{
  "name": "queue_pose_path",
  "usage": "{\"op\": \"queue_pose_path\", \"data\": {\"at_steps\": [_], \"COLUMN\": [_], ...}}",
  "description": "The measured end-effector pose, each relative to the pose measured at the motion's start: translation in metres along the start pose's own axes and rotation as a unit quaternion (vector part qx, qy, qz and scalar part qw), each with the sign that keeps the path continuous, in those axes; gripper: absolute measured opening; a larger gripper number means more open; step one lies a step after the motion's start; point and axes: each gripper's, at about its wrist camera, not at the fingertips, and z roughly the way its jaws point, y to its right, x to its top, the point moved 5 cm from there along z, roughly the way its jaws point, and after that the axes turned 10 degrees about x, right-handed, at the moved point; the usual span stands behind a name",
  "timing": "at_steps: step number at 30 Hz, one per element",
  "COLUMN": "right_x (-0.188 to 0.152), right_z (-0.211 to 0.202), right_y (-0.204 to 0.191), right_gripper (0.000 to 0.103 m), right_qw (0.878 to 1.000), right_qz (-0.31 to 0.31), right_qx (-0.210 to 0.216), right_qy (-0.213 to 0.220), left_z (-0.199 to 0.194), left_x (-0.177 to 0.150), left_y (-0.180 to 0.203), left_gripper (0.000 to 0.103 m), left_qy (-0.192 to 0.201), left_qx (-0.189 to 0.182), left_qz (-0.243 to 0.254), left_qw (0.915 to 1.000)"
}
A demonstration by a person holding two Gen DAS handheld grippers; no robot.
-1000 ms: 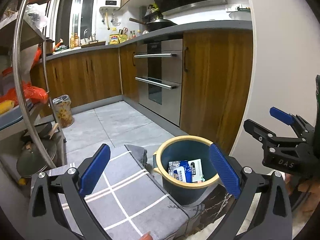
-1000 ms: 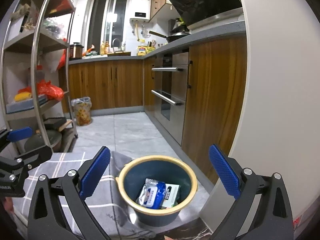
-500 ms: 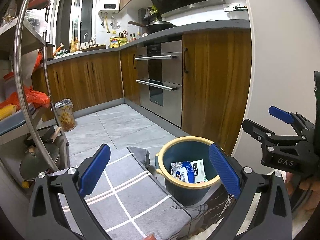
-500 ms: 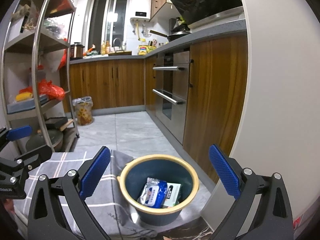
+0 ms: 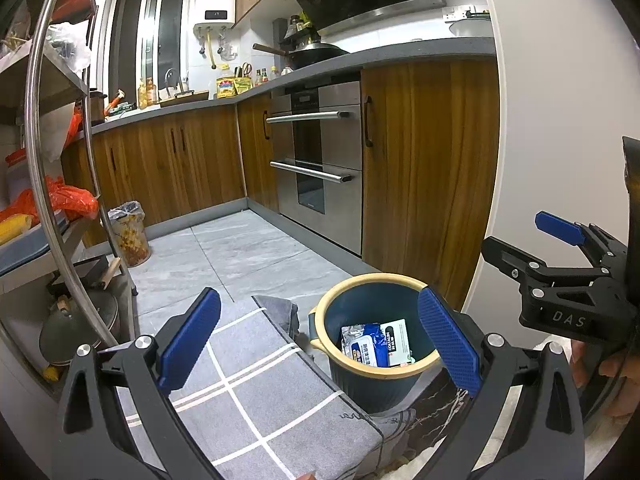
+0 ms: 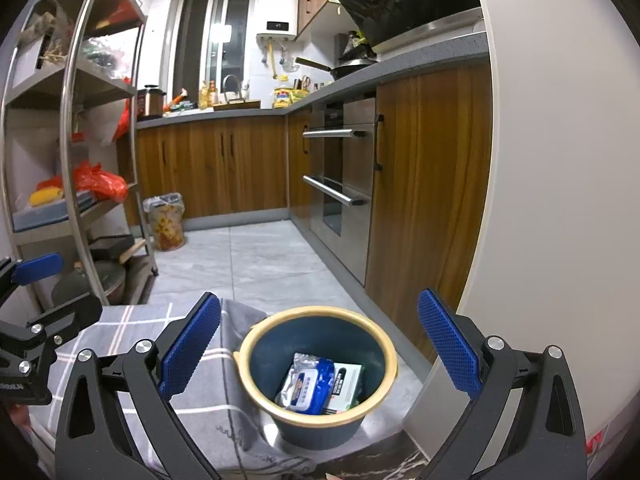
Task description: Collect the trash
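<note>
A dark blue trash bin with a yellow rim [image 5: 374,384] [image 6: 320,426] stands on the floor by the table corner. Inside lie a blue and silver wipes packet [image 5: 360,346] [image 6: 306,384] and a white box [image 5: 396,342] [image 6: 346,380]. My left gripper [image 5: 320,336] is open and empty, above the grey checked tablecloth [image 5: 256,400], with the bin just right of centre. My right gripper [image 6: 320,340] is open and empty, held above the bin. Each gripper shows at the edge of the other's view, the right one [image 5: 556,256] and the left one [image 6: 36,292].
A metal shelf rack [image 6: 76,160] with bags and pans stands on the left. Wooden kitchen cabinets [image 6: 224,164] and a steel oven [image 5: 320,168] line the back and right. A lined floor bin [image 6: 166,222] sits by the cabinets. A white wall [image 6: 560,200] is close on the right.
Both grippers have risen and pulled back slightly, so the bin sits a little lower in each view. Both stay open and empty.
</note>
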Motion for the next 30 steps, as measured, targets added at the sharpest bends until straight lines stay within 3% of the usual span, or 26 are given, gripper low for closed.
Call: {"op": "queue_pose_path", "data": {"at_steps": [30], "right_x": [-0.0002], "right_z": [-0.0006], "right_y": [-0.0002], "right_gripper": [0.098], "right_qw": [1.0], "right_qz": [0.003], "right_qx": [-0.001], "right_qy": [-0.001], "left_z": [-0.0004], "left_x": [-0.0006], "left_y": [0.0022], "left_gripper": [0.097], "left_qy": [0.004], "left_qx": [-0.002], "left_qz": [0.002], "left_qw": [1.0]}}
